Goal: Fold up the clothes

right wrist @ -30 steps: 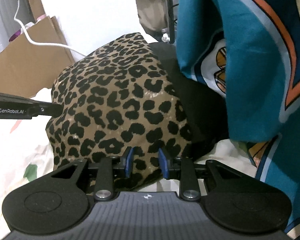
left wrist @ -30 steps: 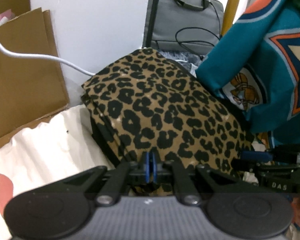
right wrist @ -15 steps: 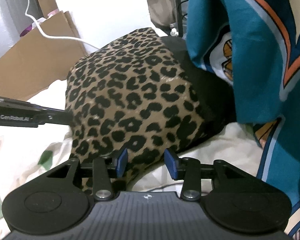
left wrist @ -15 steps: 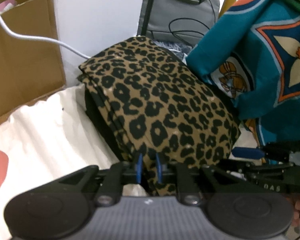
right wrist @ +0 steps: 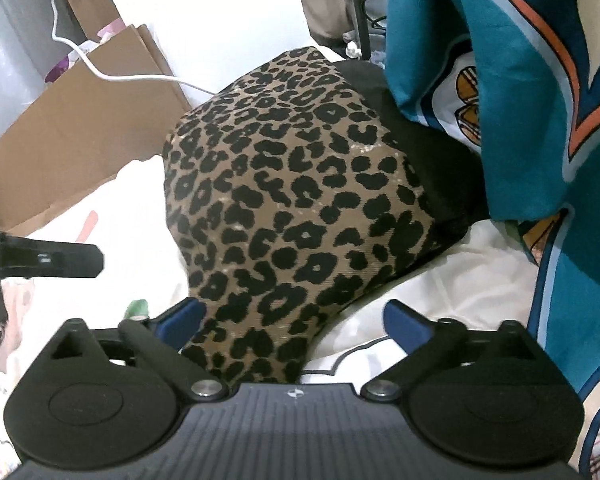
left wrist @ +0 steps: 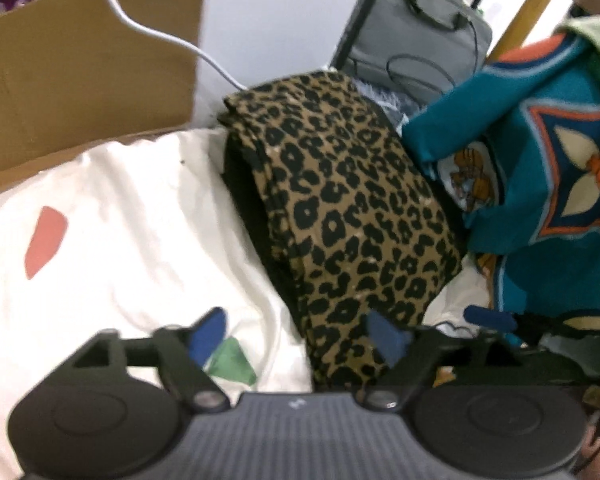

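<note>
Leopard-print garment folded, underside hidden

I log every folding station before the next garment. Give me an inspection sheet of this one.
Surface: white sheet with coloured patches.
Job's things: leopard garment folded, lying on a black one.
Clutter: teal cloth hanging at the right.
Grippers: left gripper and right gripper both open, holding nothing.
Cables: white cable running behind the garment.
Surroundings: cardboard, grey bag, white wall.
</note>
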Action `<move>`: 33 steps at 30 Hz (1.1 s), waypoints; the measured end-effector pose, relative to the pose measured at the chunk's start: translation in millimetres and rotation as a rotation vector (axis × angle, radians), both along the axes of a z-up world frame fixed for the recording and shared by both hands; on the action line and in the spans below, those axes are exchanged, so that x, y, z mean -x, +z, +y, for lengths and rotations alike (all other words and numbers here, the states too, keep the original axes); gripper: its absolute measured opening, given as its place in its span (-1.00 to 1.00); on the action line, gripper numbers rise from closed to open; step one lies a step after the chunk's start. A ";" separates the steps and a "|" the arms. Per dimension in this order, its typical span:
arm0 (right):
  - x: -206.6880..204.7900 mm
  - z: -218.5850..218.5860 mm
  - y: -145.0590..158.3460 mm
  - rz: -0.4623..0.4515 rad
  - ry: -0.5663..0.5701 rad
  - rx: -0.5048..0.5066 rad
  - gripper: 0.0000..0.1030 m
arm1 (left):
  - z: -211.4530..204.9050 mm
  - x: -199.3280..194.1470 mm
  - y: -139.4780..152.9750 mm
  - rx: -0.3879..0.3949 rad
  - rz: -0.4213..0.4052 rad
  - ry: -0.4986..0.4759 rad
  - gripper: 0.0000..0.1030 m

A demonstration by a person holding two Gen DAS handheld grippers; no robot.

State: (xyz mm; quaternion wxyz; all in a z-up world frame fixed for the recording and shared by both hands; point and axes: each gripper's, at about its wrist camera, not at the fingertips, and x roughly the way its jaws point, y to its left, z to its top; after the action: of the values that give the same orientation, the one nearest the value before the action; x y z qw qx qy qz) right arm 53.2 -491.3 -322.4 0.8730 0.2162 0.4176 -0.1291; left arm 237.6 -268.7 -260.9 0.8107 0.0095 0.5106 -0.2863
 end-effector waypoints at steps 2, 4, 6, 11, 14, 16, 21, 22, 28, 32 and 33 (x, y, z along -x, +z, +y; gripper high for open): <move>-2.2 1.4 4.7 0.009 -0.008 -0.020 0.99 | 6.7 1.9 6.8 0.001 0.002 0.003 0.93; -3.6 2.8 10.3 0.019 -0.027 -0.034 0.99 | 12.9 3.8 12.6 -0.014 -0.001 0.012 0.99; -4.1 5.3 16.6 0.028 -0.039 -0.039 0.99 | 18.6 4.1 15.6 -0.050 0.031 0.038 0.99; -3.4 12.7 31.5 0.046 -0.055 -0.049 0.99 | 35.7 8.1 30.4 -0.115 0.059 0.094 0.99; -6.6 19.5 42.2 0.090 -0.033 -0.057 0.99 | 44.1 11.9 42.0 -0.144 0.075 0.110 0.99; -9.8 25.4 56.1 0.111 0.003 -0.056 0.99 | 52.1 16.7 50.8 -0.162 0.076 0.124 0.99; -13.5 36.1 105.1 0.111 0.031 -0.056 0.99 | 71.6 27.3 75.0 -0.211 0.066 0.183 0.99; -14.0 37.8 114.4 0.112 0.033 -0.060 0.99 | 75.5 29.3 81.3 -0.218 0.062 0.194 0.99; -12.6 53.5 172.2 0.127 0.062 -0.065 0.99 | 92.7 43.4 124.1 -0.221 0.022 0.223 0.99; -8.5 61.3 208.7 0.135 0.049 -0.049 0.99 | 102.1 56.9 151.9 -0.224 -0.006 0.242 0.99; -7.3 62.5 216.4 0.133 0.047 -0.058 0.99 | 105.3 60.9 158.4 -0.219 -0.015 0.245 0.99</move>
State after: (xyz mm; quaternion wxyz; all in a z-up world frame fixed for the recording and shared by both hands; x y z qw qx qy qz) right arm 60.6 -428.8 -106.0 0.8396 0.2225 0.4831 -0.1104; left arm 176.7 -163.4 -102.4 0.8374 0.0376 0.5301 -0.1278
